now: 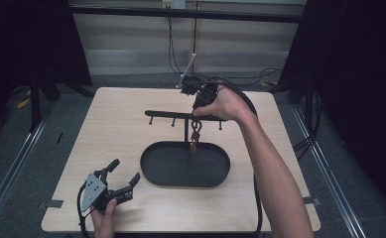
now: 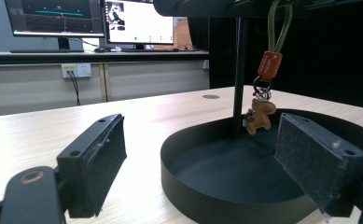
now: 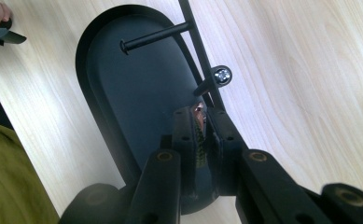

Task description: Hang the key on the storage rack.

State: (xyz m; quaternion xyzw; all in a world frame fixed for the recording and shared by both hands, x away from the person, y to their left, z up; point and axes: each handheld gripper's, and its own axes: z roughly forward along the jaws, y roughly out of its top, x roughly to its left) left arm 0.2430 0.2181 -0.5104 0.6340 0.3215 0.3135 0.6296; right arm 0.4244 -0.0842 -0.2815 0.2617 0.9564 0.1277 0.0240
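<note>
Above the black tray (image 1: 153,173), the right gripper (image 3: 200,122) pinches the keychain's (image 2: 262,109) green cord beside the stand's post (image 2: 238,70); the left gripper (image 1: 122,179), jaws apart, idles near the tray's edge. A loosened pinch might drop the charm off its peg

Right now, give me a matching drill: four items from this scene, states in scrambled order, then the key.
Items:
1. left gripper
2. right gripper
3. keychain
4. black tray

States:
A. hanging in the air above the tray
B. lying flat on the wooden table
C. jaws apart, holding nothing, near the table's front edge
D. jaws closed on the green cord, up by the stand's crossbar

Pairs: 1-C, 2-D, 3-A, 4-B
</note>
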